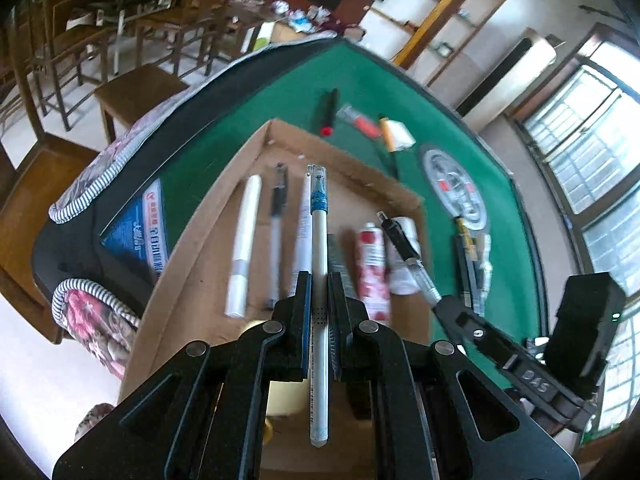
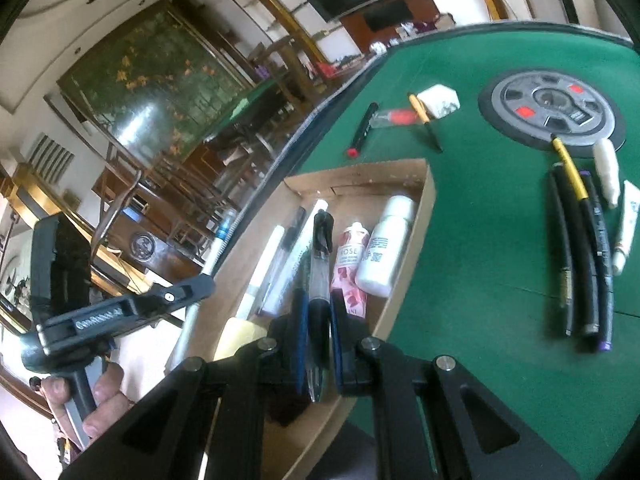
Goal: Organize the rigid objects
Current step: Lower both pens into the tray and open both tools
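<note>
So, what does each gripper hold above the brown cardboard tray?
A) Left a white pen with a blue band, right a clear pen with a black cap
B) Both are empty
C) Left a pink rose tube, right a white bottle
A: the left gripper is shut on the white pen with a blue band, and the right gripper on the clear pen with a black cap, over the brown cardboard tray.

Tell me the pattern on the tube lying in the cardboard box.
Red roses on white, clearest in the right wrist view: tube, cardboard box.
</note>
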Motion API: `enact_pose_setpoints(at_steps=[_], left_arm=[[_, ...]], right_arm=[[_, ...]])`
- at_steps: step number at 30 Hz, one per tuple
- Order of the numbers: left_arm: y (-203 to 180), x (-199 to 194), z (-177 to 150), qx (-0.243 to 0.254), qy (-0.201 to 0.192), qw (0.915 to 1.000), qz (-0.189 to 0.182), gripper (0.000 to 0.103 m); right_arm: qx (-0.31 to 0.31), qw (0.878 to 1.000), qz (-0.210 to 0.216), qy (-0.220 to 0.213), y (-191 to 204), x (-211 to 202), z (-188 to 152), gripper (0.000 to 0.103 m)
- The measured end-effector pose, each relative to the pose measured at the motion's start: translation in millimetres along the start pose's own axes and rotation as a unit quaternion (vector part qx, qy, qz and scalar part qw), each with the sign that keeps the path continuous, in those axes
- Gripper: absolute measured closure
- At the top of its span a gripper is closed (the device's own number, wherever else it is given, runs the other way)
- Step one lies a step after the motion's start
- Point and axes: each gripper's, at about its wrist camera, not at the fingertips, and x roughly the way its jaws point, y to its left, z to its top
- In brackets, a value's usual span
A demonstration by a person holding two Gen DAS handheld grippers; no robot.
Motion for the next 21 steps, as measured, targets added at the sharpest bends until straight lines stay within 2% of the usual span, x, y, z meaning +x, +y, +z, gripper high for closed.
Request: enact_pose_setpoints(at_steps=[9,21], left_arm=[[-3.1,29.7,8.0,0.025,0.003,0.9979,0.059,0.096],[-10.0,53.8,6.5,0.047,0.023,0.9937,0.099,0.096]], right_arm=[[-0.015,0.999,-0.023,0.039,9.0,30.2,6.7,0.094],[-0.070,0.993,-0.070,0.062,17.8,46.4,3.4,0.094]])
